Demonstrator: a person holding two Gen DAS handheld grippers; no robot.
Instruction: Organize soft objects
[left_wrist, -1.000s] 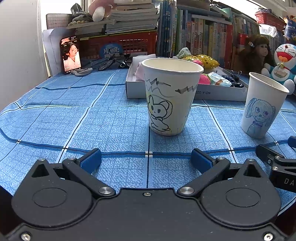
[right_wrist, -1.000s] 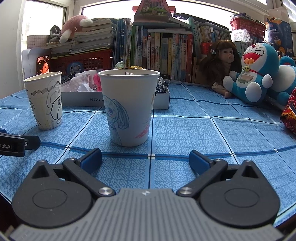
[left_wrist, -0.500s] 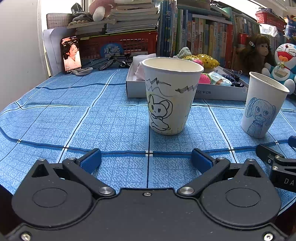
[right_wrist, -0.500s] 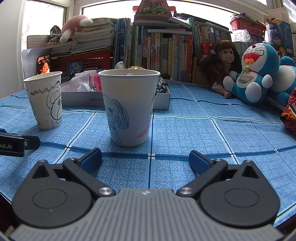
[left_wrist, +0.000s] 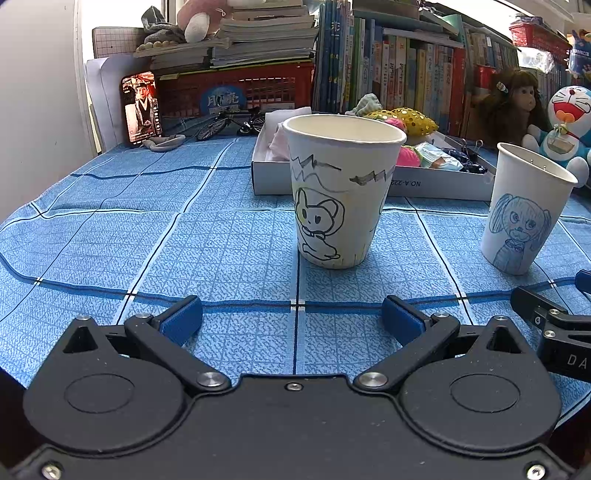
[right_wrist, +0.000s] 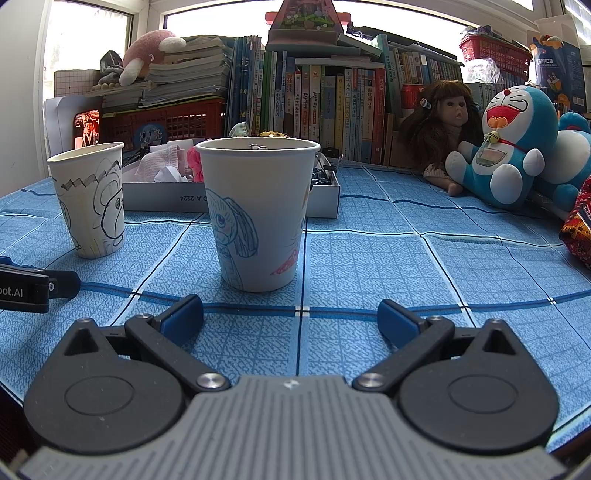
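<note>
On a desk under a blue checked cloth (left_wrist: 221, 240), a white tray (left_wrist: 436, 182) sits toward the far edge, in front of a wall of books (right_wrist: 332, 107). Its soft contents are only partly seen: a pink cloth (right_wrist: 164, 157), a sequined cushion (left_wrist: 404, 117) and a pink ball (left_wrist: 407, 157) show above the rim, the rest hidden by the tray wall and the cups. Some dark items at the tray's right end are too small to make out. A plush cat (right_wrist: 513, 144) and a doll (right_wrist: 448, 120) lean near the far right corner, with a second blue plush cut off behind the cat. A red patterned item at the right edge is cropped and unclear.

Nearer the front edge stand two paper cups. The mouse cup (left_wrist: 341, 192) is straight ahead of the left gripper (left_wrist: 291, 317), apart from it. The blue-drawn cup (right_wrist: 258, 214) stands just ahead of the right gripper (right_wrist: 291, 317), toward its left finger, not touching. Metal clips peek over its rim; the rest of its inside is hidden. Both grippers are spread wide and hold nothing, low over the cloth, side by side. The soft things lie well beyond both, behind the cups.
</note>
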